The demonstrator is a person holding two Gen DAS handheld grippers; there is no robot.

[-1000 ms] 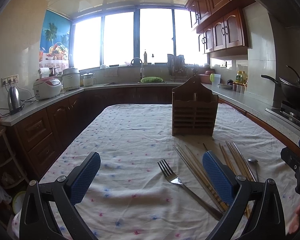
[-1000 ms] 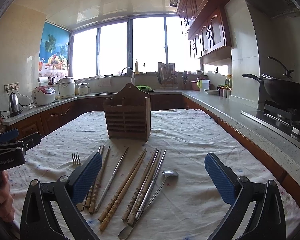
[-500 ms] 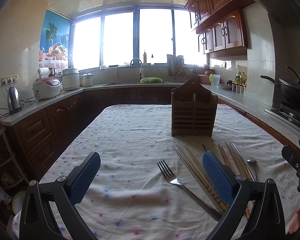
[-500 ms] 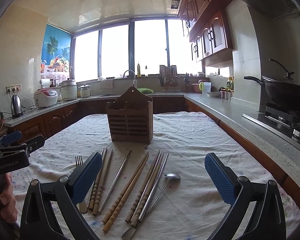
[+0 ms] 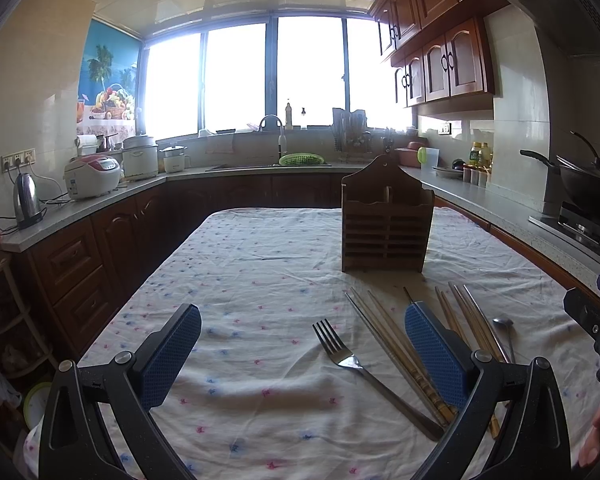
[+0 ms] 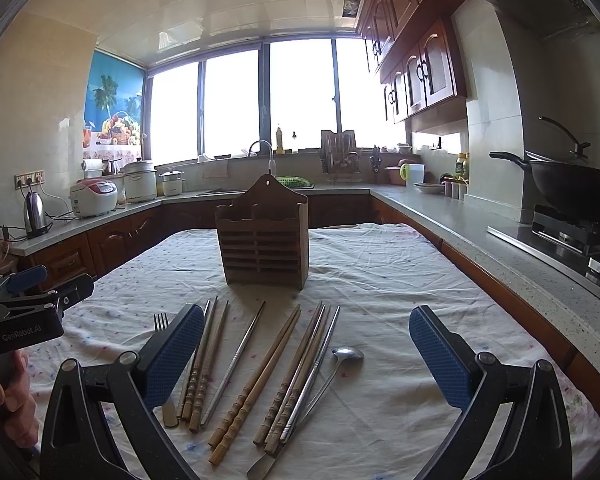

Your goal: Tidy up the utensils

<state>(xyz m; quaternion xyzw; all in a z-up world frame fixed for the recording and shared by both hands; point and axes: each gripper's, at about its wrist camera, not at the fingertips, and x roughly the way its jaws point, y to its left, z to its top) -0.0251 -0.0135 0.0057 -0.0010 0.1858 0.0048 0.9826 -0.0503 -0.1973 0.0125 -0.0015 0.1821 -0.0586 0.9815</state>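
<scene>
Right wrist view is showing the right hand-held gripper (image 6: 306, 354) with its jaws standing wide apart and holding nothing; the blue pads are hanging above the utensils, not touching them. Compared with one second ago, very little is changing: this camera is rising a little and tilting up, so the utensils are sitting lower in the picture and the holder is looking slightly nearer. No utensil is moving. I am judging that the task is only beginning and the person is still choosing the first piece.

Just beyond the pads, on the cloth of the table (image 6: 400, 280), the utensils are lying in a loose fan. The fork (image 6: 161, 322) is lying at the left, partly behind the left pad. Next are coming the wooden chopsticks (image 6: 256, 380) with a metal chopstick (image 6: 236, 360) between the pairs, and the spoon (image 6: 346, 354) is lying at the right side of the fan.

In the left wrist view, the left hand-held gripper (image 5: 302, 354) is also staying wide open and empty, and it is hardly moving; the fork is lying between its pads, below them.

Further away, the wooden holder (image 6: 264, 236) is standing upright near the middle of the table, well apart from the utensils. Its compartments are looking empty from here, so everything is still waiting to go in.
</scene>
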